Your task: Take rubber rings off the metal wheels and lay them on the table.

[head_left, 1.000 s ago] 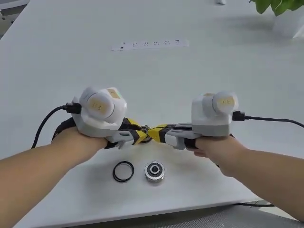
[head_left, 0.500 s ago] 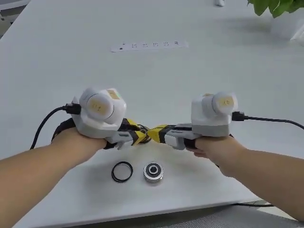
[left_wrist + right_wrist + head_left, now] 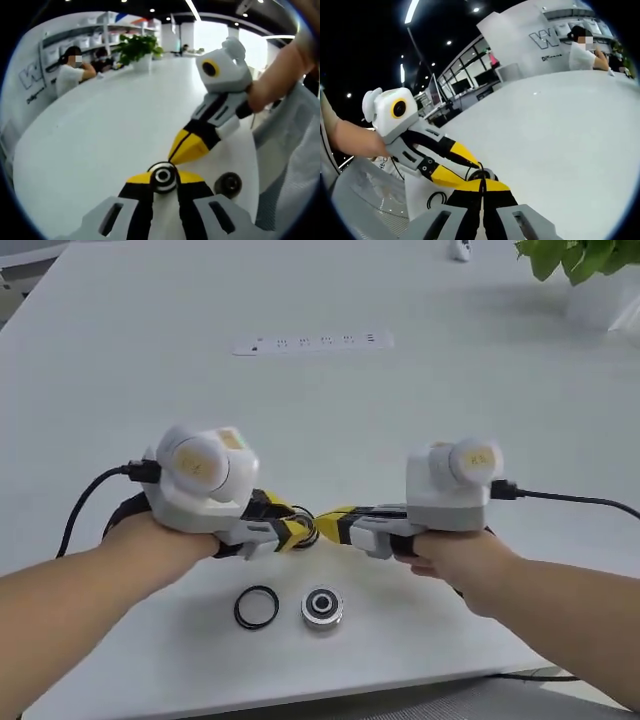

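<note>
One ring (image 3: 257,607) already lies lower centre; little has moved since: my left gripper (image 3: 163,181) clamps another wheel (image 3: 163,174), right gripper (image 3: 482,184) pinched shut against it.

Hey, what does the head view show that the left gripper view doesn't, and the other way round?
Head view adds: the power strip and a loose ring lying on the table. Left gripper view adds: a person and shelves across the room. Shared: the left gripper clamping a wheel, the right gripper meeting it tip to tip, a second wheel on the table, and the plant.
</note>
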A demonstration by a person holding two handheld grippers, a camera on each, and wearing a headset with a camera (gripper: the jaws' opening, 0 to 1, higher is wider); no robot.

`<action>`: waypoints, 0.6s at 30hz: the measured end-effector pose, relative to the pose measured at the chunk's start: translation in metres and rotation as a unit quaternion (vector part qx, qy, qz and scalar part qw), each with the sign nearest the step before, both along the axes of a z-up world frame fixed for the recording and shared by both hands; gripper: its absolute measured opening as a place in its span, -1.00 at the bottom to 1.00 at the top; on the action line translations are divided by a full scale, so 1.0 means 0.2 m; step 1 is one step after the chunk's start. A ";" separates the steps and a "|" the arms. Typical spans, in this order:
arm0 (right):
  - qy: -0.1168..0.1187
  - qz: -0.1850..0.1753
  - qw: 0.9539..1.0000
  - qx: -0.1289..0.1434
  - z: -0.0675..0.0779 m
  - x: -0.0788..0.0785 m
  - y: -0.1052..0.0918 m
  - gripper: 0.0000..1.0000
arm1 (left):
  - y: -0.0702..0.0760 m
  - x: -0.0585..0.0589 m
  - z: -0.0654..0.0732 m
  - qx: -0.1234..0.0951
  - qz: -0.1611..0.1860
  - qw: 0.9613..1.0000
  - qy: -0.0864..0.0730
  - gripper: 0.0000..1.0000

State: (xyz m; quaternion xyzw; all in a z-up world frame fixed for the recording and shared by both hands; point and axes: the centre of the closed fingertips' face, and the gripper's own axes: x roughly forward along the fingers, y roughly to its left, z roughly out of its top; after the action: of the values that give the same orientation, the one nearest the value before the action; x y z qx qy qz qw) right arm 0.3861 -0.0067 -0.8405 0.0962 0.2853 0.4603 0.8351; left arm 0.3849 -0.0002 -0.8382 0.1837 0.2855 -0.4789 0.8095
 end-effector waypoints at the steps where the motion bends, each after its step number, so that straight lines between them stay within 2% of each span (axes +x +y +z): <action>1: 0.000 0.000 1.000 0.000 0.00 0.00 0.00 -1.00 | 0.00 0.00 0.00 0.000 -0.001 1.000 0.000 -0.60; 9: -0.005 0.004 1.000 0.007 0.05 -0.01 0.01 -1.00 | 0.04 -0.03 0.08 -0.013 -0.003 1.000 -0.012 -0.38; 11: -0.006 0.004 1.000 0.009 0.06 -0.02 0.02 -1.00 | 0.05 -0.04 0.09 -0.016 -0.004 1.000 -0.011 -0.34; 18: -0.010 0.008 1.000 0.014 0.10 -0.05 0.02 -1.00 | 0.10 -0.09 0.15 -0.018 -0.008 1.000 -0.017 -0.21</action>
State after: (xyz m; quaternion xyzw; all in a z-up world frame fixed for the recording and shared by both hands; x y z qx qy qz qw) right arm 0.3766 -0.0018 -0.8212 0.1007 0.2713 0.4720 0.8328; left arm 0.3679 0.0205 -0.8084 0.1793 0.2616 -0.4871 0.8138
